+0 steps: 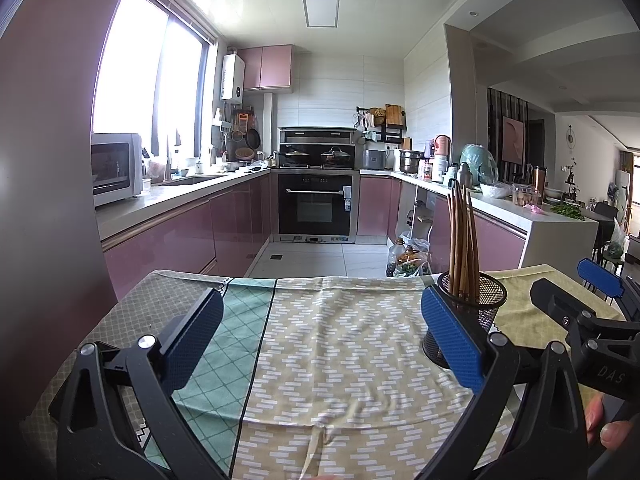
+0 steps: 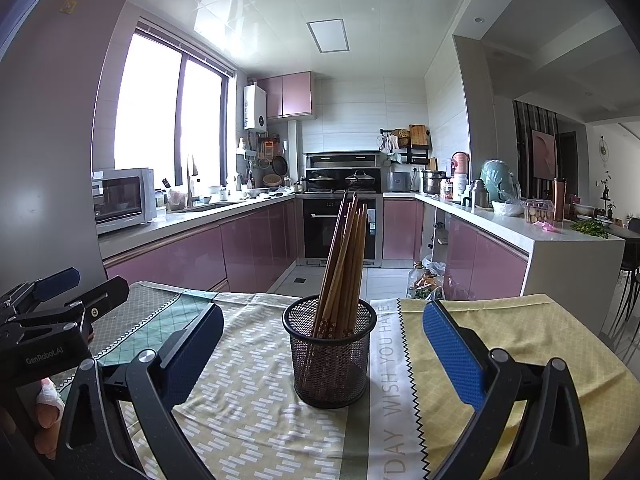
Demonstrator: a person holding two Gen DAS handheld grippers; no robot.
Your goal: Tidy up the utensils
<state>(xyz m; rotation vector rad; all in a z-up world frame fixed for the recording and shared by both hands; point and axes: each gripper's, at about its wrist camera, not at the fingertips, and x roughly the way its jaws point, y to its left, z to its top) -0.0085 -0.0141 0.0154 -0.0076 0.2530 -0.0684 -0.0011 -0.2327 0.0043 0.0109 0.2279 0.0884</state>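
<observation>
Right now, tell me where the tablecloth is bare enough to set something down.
The widest bare stretch is the patterned tablecloth left of the mesh holder, between the open left gripper fingers. The yellow cloth right of the holder is also bare. It is crowded at the holder, where the chopsticks stand between the open right gripper fingers.

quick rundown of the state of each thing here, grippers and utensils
left hand-held gripper: open, holding nothing
right hand-held gripper: open, holding nothing, its fingers either side of the holder
black wire-mesh cylindrical holder: upright on the cloth
brown wooden chopsticks: all standing in the holder, leaning
patterned yellow and green tablecloth: spread flat, slightly wrinkled
</observation>
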